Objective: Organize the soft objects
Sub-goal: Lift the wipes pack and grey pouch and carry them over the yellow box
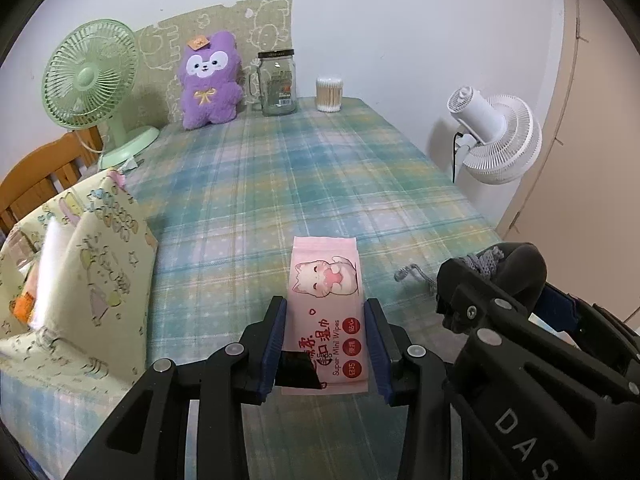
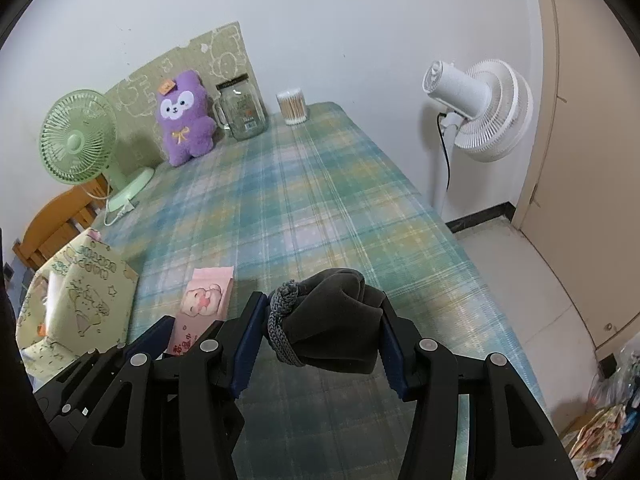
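Note:
A pink pack of wet wipes (image 1: 326,312) with a cat drawing sits between the fingers of my left gripper (image 1: 326,344), which is shut on it just above the plaid tablecloth (image 1: 280,184). The pack also shows in the right wrist view (image 2: 202,304). My right gripper (image 2: 320,328) is shut on a dark grey soft bundle (image 2: 340,320) with a braided grey cord (image 2: 280,320), held above the table. The right gripper with the bundle shows at the right of the left wrist view (image 1: 504,280). A yellow-green patterned fabric bag (image 1: 80,272) stands open at the table's left.
At the back stand a green desk fan (image 1: 92,80), a purple plush toy (image 1: 210,80), a glass jar (image 1: 278,84) and a cotton swab tub (image 1: 329,94). A white floor fan (image 2: 476,108) stands right of the table. A wooden chair (image 1: 36,180) is at the left.

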A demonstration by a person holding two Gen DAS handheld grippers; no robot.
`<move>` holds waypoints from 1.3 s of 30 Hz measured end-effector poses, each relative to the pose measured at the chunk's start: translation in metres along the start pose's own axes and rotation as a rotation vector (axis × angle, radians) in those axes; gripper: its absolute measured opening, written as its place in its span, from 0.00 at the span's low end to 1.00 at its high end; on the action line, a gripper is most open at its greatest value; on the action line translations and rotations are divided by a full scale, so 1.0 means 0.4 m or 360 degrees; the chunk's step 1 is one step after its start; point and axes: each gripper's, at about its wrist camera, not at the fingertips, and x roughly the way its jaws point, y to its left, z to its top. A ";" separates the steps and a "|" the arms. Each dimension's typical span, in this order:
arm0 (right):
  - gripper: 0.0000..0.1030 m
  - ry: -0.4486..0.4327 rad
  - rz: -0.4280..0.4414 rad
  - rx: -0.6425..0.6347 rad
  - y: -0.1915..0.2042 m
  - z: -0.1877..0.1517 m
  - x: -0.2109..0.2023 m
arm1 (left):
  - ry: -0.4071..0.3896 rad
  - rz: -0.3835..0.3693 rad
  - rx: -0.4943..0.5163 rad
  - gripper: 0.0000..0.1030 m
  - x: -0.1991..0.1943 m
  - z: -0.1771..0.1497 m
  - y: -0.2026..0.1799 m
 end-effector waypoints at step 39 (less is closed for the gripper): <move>0.54 -0.0329 0.0059 -0.0113 0.116 0.040 -0.325 | -0.0328 0.0023 0.0029 0.39 -0.327 0.035 0.048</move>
